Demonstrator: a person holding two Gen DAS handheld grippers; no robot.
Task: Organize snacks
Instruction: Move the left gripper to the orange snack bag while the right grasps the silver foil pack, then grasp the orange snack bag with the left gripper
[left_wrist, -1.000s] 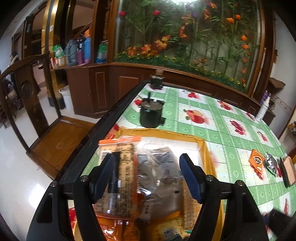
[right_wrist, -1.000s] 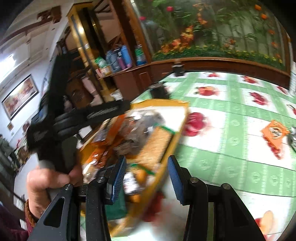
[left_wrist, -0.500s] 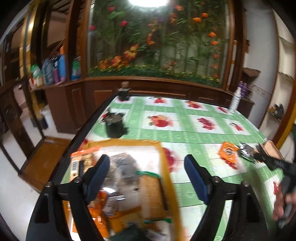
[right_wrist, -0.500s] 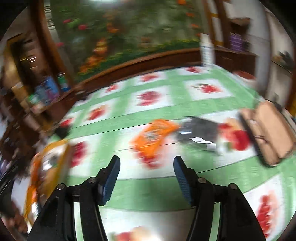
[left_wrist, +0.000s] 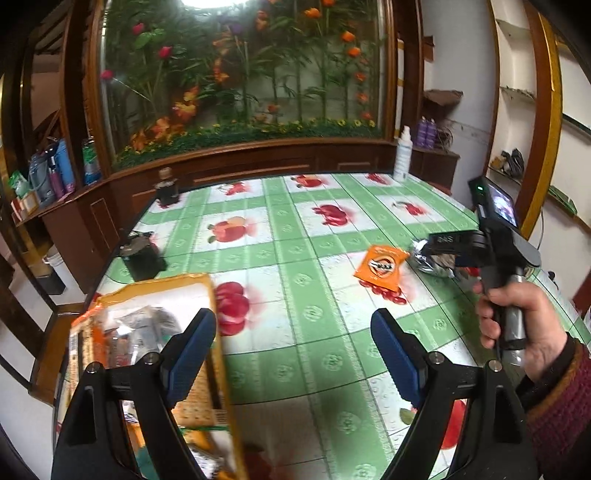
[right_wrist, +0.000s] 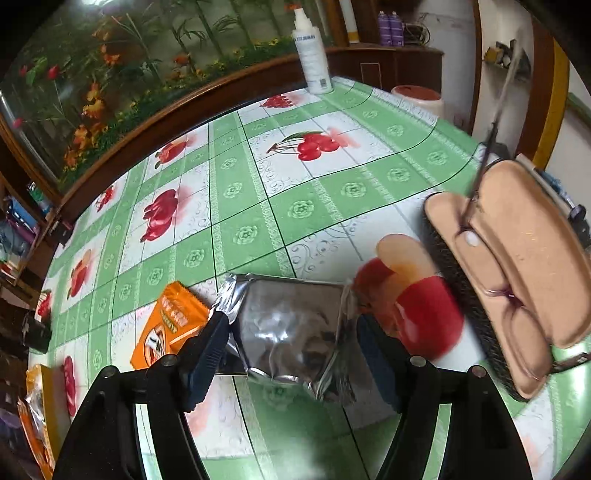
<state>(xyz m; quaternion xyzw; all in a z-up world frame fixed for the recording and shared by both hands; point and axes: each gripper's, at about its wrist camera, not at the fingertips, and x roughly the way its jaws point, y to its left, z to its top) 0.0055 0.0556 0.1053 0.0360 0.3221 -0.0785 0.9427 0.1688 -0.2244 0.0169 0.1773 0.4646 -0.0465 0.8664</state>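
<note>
My right gripper (right_wrist: 291, 356) points down at a silver foil packet (right_wrist: 291, 328) lying on the green fruit-print tablecloth. Its jaws are opening, with the packet between the blue pads, which are not pressing on it. An orange snack packet (right_wrist: 170, 325) lies just left of the silver one. In the left wrist view both packets show at the right, orange (left_wrist: 382, 264) and silver (left_wrist: 430, 254), below the hand (left_wrist: 517, 317) holding the right gripper. My left gripper (left_wrist: 293, 354) is open and empty over the table. The yellow tray (left_wrist: 207, 295) of snacks sits at its left.
A tan pouch (right_wrist: 517, 258) with glasses on it lies right of the silver packet. A white spray bottle (right_wrist: 312, 55) stands at the far table edge. A black cup (left_wrist: 142, 254) and a dark jar (left_wrist: 168, 188) stand behind the tray, by the left edge.
My right gripper swung from the snack tray across the table to the silver packet, and its jaws widened. My left gripper shifted right, off the tray, and opened wider.
</note>
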